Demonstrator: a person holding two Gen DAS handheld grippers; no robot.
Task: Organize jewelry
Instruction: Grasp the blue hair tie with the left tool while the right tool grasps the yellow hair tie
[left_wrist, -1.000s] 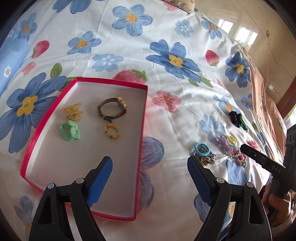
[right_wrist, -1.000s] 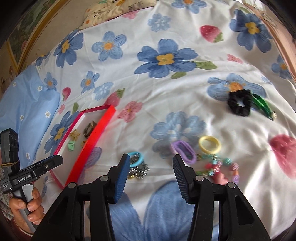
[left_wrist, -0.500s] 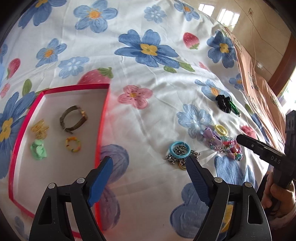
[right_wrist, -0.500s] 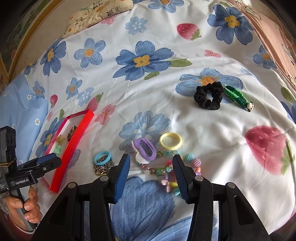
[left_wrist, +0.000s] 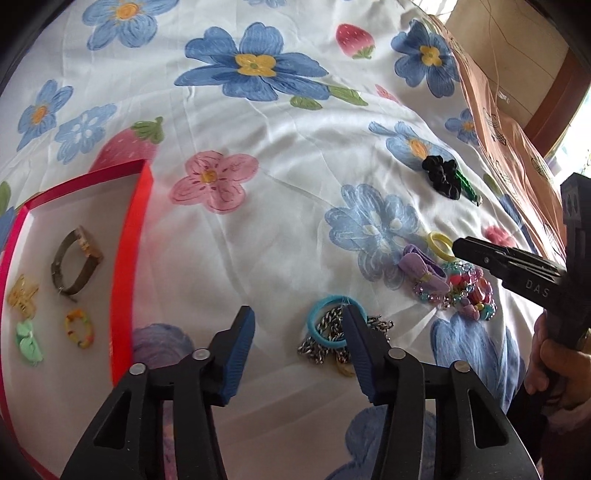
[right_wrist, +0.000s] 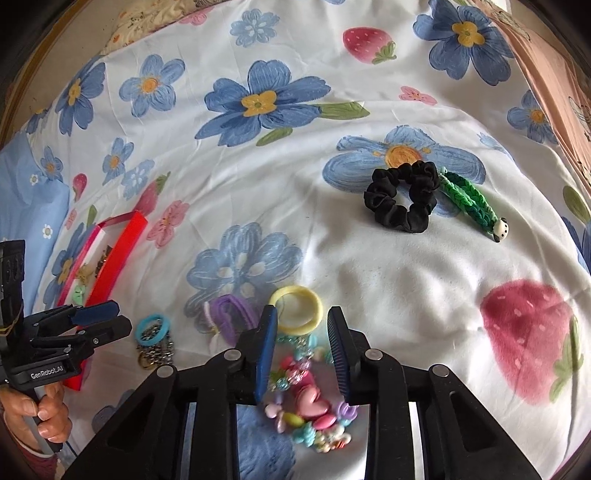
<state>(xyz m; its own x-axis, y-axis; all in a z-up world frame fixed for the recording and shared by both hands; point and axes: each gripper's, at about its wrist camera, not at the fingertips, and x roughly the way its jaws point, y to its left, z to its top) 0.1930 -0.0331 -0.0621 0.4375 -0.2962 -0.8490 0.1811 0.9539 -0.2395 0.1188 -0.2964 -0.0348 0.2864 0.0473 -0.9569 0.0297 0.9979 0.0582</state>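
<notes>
Four pieces already lie in the red tray (left_wrist: 138, 236); the chain (left_wrist: 325, 339), bead bracelet (right_wrist: 306, 402), hair ties and black scrunchie (right_wrist: 402, 195) wait on the bed. Left tongs (left_wrist: 297, 328) and right tongs (right_wrist: 301, 326) both gape, holding nothing. Roughly a third done, I'd judge.

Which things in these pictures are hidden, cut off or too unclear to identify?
- Red tray: in the left wrist view its near-left part is cut by the image edge and the left gripper.
- Silver chain under the blue ring: partly covered by a gripper finger, so its length is unclear.
- Bead pile: in the right wrist view the right gripper covers its sides.
- Tray contents in the right wrist view: too small, behind the wall.
</notes>
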